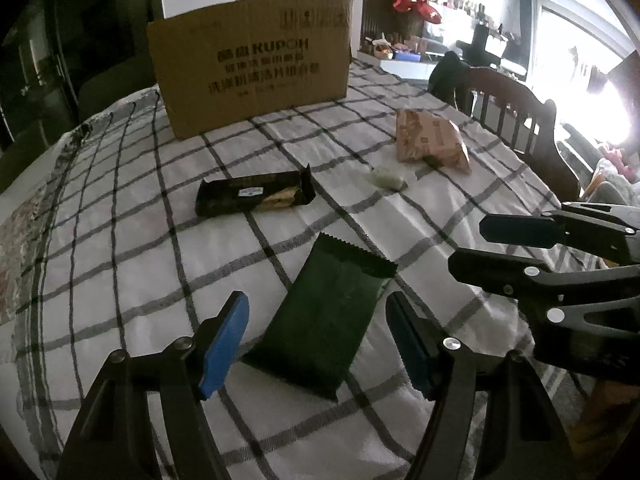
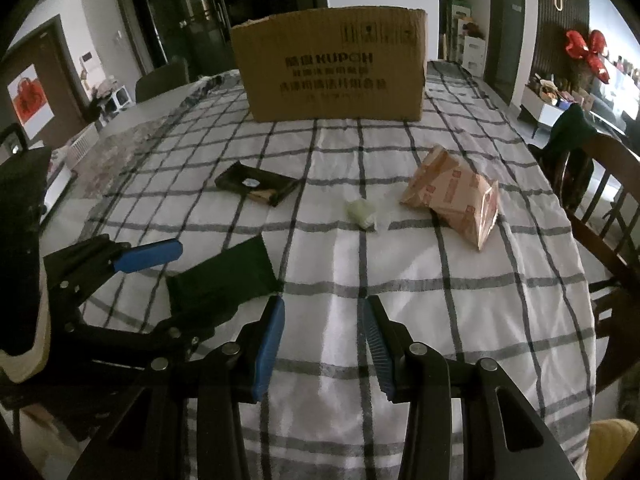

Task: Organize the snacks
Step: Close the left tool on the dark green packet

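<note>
A dark green snack packet (image 1: 328,320) lies flat on the checked tablecloth, its near end between the fingers of my open left gripper (image 1: 316,340); it also shows in the right wrist view (image 2: 224,276). A black snack bar (image 1: 252,196) (image 2: 256,184), a small pale green wrapped sweet (image 1: 386,178) (image 2: 362,212) and an orange-brown snack bag (image 1: 430,144) (image 2: 452,196) lie farther back. A cardboard box (image 1: 252,64) (image 2: 336,64) stands at the far side. My right gripper (image 2: 324,340) is open and empty over bare cloth; it also shows in the left wrist view (image 1: 472,248).
The table (image 2: 440,320) has a white cloth with a grey check. A wooden chair (image 1: 516,108) (image 2: 600,184) stands at the right edge. A patterned mat (image 1: 20,240) lies at the left edge.
</note>
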